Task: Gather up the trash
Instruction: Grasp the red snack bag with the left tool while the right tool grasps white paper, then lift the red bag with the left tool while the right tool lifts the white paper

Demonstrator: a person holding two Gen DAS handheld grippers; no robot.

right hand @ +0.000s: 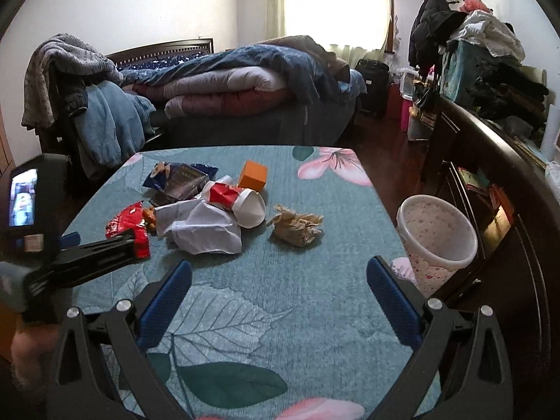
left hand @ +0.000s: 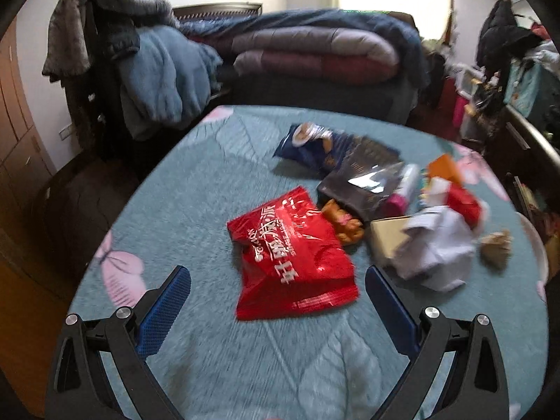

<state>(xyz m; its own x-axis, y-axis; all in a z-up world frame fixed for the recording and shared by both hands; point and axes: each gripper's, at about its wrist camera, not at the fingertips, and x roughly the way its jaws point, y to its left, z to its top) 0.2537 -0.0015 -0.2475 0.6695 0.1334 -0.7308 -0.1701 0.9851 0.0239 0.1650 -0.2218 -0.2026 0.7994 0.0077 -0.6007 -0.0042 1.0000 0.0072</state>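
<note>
While both tongs point(left hand: 278, 276) point(right hand: 278, 273) gape empty, one red wrapper point(left hand: 292, 250), one bin point(right hand: 437, 234) wait.

A worktop point(right hand: 280, 280) covered in a teal cloth printed with leaves and pink flowers. On it lies a loose heap of litter: a red wrapper point(left hand: 294, 255), a blue snack bag point(left hand: 315, 145), a dark pouch point(left hand: 364, 182), crumpled white paper point(right hand: 203, 227), a white cup point(right hand: 250, 206) on its side, and an orange box point(right hand: 252, 174). A brown paper wad point(right hand: 295, 227) sits just apart, to the right.
</note>
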